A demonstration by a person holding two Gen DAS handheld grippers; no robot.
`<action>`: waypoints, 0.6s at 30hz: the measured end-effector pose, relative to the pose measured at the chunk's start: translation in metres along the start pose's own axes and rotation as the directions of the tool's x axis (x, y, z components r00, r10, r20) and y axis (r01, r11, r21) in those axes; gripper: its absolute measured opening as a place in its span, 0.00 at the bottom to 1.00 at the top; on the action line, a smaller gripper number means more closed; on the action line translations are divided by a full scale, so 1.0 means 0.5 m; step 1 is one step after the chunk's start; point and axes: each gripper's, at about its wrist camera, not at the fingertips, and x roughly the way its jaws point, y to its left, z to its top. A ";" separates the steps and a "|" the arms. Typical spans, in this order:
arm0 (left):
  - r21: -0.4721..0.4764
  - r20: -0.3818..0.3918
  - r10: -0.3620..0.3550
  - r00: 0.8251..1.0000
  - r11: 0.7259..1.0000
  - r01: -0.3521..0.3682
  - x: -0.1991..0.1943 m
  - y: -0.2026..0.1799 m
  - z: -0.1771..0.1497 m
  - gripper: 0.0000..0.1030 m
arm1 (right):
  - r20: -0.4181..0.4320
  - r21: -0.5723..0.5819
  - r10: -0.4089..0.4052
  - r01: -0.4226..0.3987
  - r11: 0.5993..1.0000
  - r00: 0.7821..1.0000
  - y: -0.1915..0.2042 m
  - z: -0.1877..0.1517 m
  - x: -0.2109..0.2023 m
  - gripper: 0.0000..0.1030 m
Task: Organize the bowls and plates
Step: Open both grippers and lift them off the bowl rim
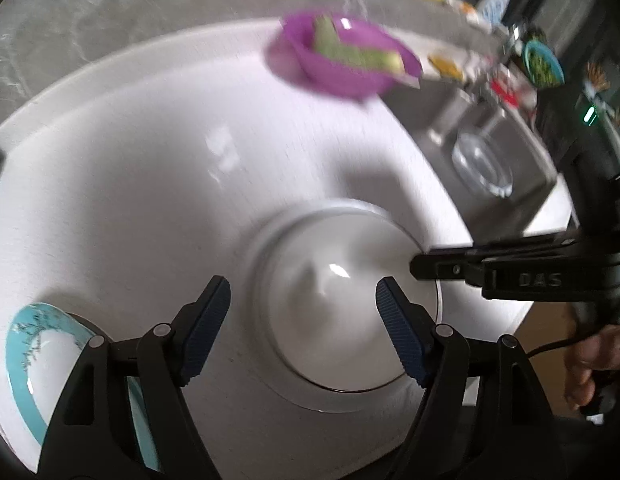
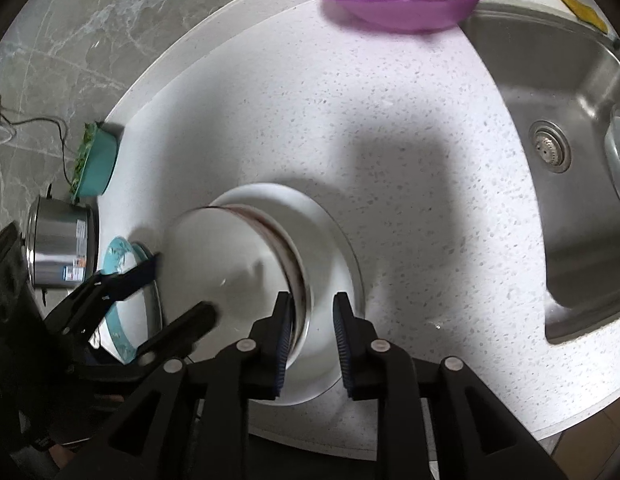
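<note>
Straddled the near rim of the white bowl [image 2: 238,264] with the right tool [image 2: 310,344], part-open, gripping nothing yet, bowl nested on white plate [image 2: 334,240] mid-tabletop [image 2: 390,120]; left tool [image 1: 302,332] wide, empty.

A: The white bowl [image 2: 230,256] beside the sink [image 2: 566,208]: glazed ceramic?

B: It looks so, smooth and glossy, like the white plate [image 2: 330,240] under it. The sink is brushed stainless steel.

A: And the counter [image 2: 310,120]?

B: Speckled white stone, matt. The purple bowl [image 2: 398,4] behind the sink looks plastic; the pot [image 2: 60,246] far left is shiny metal.
</note>
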 end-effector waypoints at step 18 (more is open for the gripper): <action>-0.142 -0.083 0.073 0.994 0.986 -0.084 -0.013 0.137 -0.081 0.76 | 0.068 -0.121 0.034 -0.025 0.992 0.997 -0.079 -0.019 -0.054 0.69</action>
